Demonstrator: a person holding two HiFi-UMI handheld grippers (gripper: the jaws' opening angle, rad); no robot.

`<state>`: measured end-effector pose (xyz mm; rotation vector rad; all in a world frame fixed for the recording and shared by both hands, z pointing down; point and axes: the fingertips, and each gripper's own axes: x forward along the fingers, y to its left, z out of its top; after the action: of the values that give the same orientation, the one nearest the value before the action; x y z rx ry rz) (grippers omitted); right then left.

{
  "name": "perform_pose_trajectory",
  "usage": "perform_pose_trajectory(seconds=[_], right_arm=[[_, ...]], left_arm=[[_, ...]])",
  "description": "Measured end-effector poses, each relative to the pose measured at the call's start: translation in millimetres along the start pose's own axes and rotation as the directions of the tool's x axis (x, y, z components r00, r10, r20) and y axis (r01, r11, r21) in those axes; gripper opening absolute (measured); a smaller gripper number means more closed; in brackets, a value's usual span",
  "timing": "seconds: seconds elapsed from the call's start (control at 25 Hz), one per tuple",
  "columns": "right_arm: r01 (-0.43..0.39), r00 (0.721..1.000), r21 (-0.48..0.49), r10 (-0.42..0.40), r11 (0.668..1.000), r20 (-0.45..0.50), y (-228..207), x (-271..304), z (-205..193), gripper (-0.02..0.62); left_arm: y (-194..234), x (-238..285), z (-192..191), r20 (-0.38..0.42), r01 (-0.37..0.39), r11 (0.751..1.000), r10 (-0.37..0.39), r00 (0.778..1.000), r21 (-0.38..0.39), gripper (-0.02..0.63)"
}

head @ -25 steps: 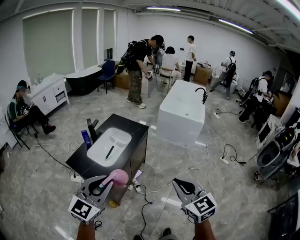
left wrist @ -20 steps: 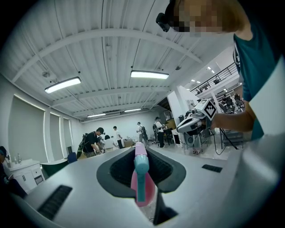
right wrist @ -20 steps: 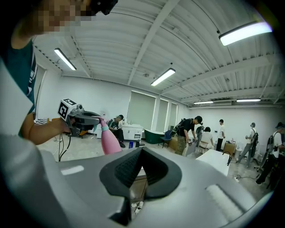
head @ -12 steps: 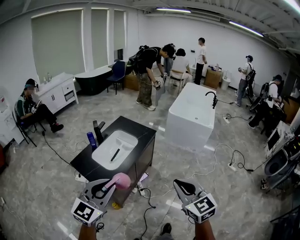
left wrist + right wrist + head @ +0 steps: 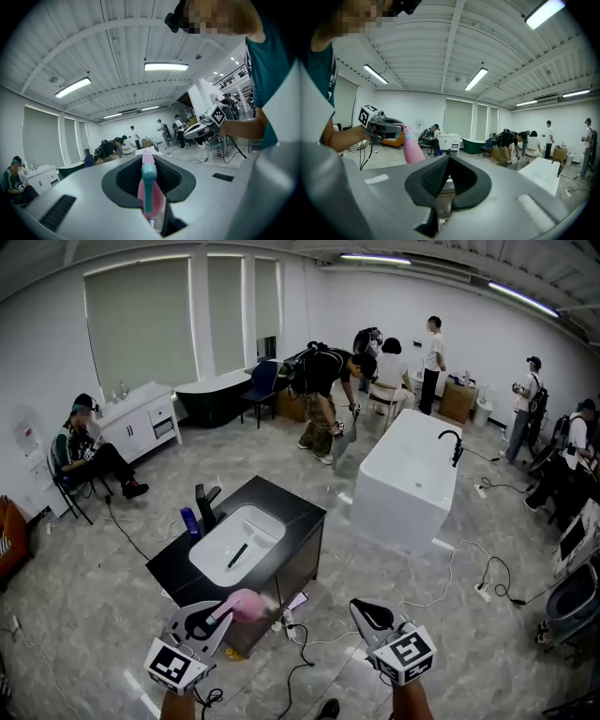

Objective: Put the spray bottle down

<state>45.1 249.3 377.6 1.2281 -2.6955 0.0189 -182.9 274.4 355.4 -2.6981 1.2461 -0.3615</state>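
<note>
My left gripper (image 5: 212, 616) is shut on the neck of a pink spray bottle (image 5: 246, 604) with a teal collar. It holds the bottle off the floor, just short of the near corner of the black vanity (image 5: 286, 510). In the left gripper view the bottle (image 5: 149, 190) sits clamped between the black pads of the left gripper (image 5: 149, 161). My right gripper (image 5: 367, 612) is level with the left one, out to its right. Its jaws are shut with nothing in them, as the right gripper view (image 5: 449, 161) shows. That view also shows the bottle (image 5: 411, 149) off to the left.
The vanity holds a white basin (image 5: 225, 563), a black tap (image 5: 204, 505) and a blue bottle (image 5: 190, 521). A white bathtub (image 5: 412, 474) stands behind it to the right. Cables (image 5: 314, 643) trail over the floor between the grippers. Several people work at the back and one sits at the left wall.
The room has slid rightward and slightly nearer in the head view, so the vanity now lies closer to the bottle. Both grippers keep their places in the picture, and the left still holds the bottle.
</note>
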Motion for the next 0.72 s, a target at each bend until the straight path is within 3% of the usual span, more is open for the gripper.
perform_pose_trajectory(seconds=[0.72], right_arm=[[-0.136,0.991,0.018,0.136,0.990,0.006,-139,21,-23,0.009]], left_arm=[[-17,120,12,-0.061,-0.138,0.990,0.137,0.989,-0.018,0.063]])
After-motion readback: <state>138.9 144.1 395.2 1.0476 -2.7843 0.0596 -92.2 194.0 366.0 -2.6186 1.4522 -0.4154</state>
